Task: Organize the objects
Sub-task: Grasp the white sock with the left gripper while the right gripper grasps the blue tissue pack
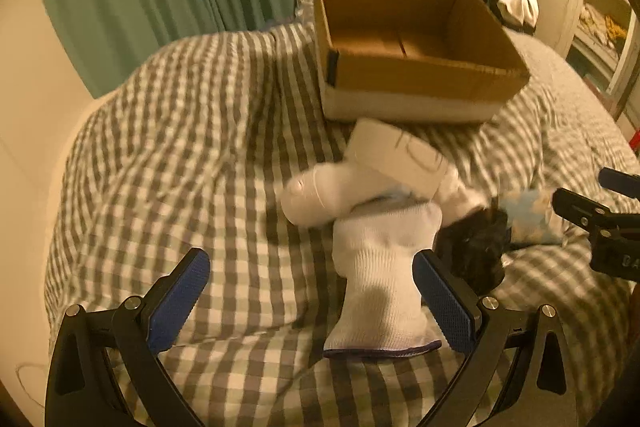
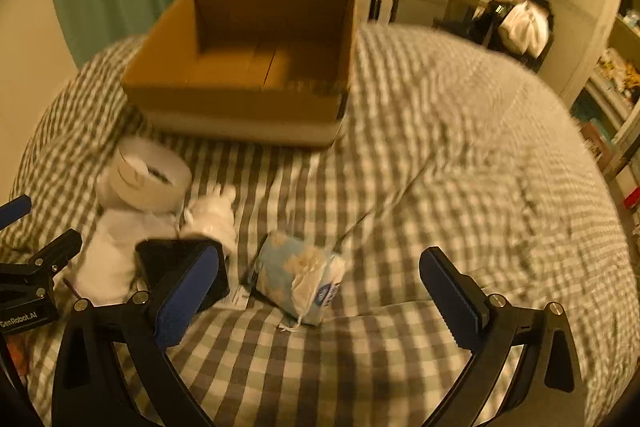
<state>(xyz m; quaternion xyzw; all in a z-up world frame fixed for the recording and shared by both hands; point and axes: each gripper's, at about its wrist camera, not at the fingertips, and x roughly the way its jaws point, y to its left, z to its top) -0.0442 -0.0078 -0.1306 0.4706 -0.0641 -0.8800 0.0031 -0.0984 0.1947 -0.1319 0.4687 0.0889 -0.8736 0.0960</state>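
Setting: a bed [image 2: 440,131] under a checked cover serves as the work surface. An open cardboard box [image 2: 240,67] sits at 12 o'clock in both wrist views. Its inside appears empty, so it is judged to be the collecting place, set within reach of both arms.

Loose items are heaped just below the box. In the left view a white sock [image 1: 380,267] lies lengthwise with its cuff toward the camera. A roll [image 1: 400,155] of white tape or paper lies at 12 o'clock from it, just short of the box wall. A black object [image 1: 476,251] lies at 3 o'clock, touching the sock. In the right view a pale blue tissue pack [image 2: 296,279], torn open at one end, lies apart from the heap, at 3 o'clock from the black object.

Left hand-held gripper [image 1: 312,299]: the jaws are spread wide and nothing is held. The sock is lined up between them, close against the right-hand pad. This is judged a pre-grasp line-up, the long axis of the sock being matched to the approach.

Right hand-held gripper [image 2: 320,295]: the jaws are likewise wide apart and empty. The tissue pack is framed between them, nearer the left-hand pad, which overlaps the black object in view. A second pick is judged to be prepared.

Progress: judged early, with nothing yet seen in the box. Both views are motion-blurred, so finer contact cannot be confirmed.
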